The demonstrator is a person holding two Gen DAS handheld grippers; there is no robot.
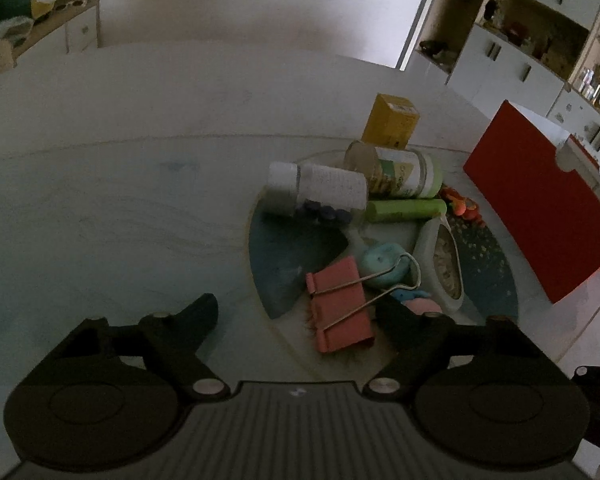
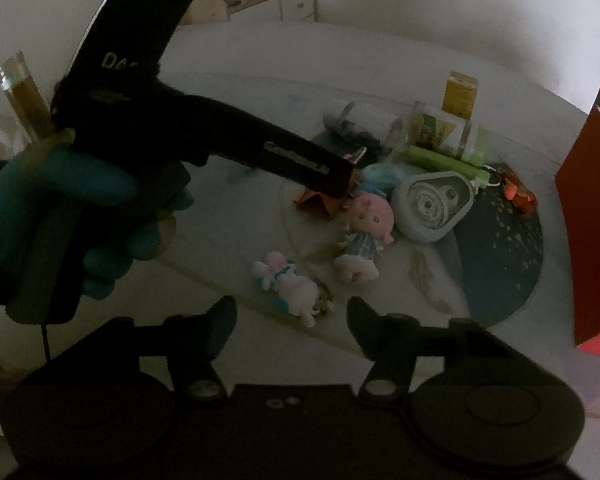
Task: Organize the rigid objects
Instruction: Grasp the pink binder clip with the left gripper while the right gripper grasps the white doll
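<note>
Our left gripper [image 1: 300,312] spreads wide and empty around the pink metal binder clip [image 1: 340,308] at twelve o'clock. Our right gripper [image 2: 292,316] gapes empty, a white plush bunny [image 2: 288,284] at twelve. Both tilt down over the pale round table [image 1: 120,200]; white shelving [image 1: 540,40] at two.

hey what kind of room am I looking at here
Probably a lived-in home room, maybe a dining area: a round white table strewn with small items, white cupboard shelving holding household clutter, and a low drawer cabinet piled with bags.
</note>
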